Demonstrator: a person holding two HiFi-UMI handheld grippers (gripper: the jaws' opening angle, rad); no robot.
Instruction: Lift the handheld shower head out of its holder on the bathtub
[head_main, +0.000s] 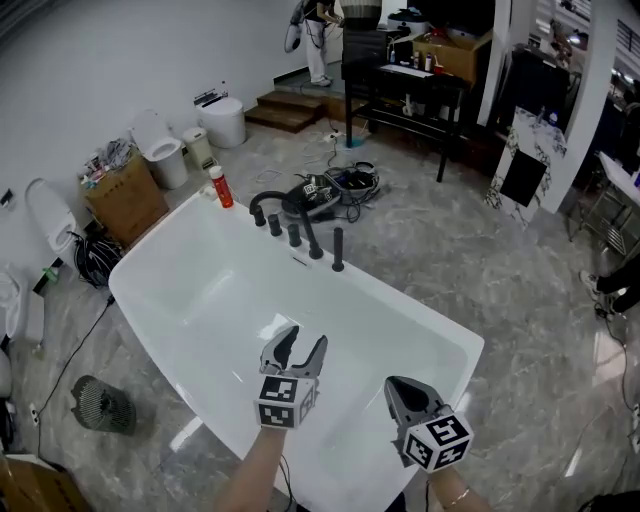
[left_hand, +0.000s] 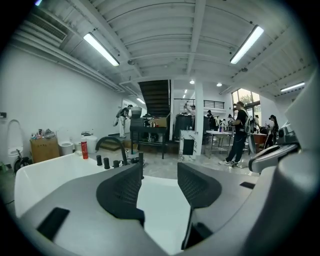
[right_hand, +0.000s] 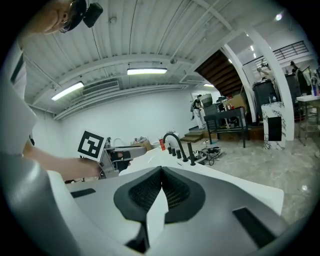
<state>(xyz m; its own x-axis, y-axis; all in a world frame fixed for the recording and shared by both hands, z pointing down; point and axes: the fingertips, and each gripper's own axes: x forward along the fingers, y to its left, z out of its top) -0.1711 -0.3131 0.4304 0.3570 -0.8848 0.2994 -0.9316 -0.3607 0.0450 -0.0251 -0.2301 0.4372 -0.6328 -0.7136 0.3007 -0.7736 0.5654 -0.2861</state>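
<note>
The black handheld shower head stands upright in its holder on the far rim of the white bathtub, beside the curved black spout and small knobs. It also shows as a thin black stick, the shower head. My left gripper hovers over the tub's near side, open and empty, well short of the fixtures. My right gripper is further right by the near rim, its pads pressed together on nothing.
A red bottle stands on the tub rim left of the spout. Toilets, a cardboard box, a floor fan and cables surround the tub. A dark table and people stand further back.
</note>
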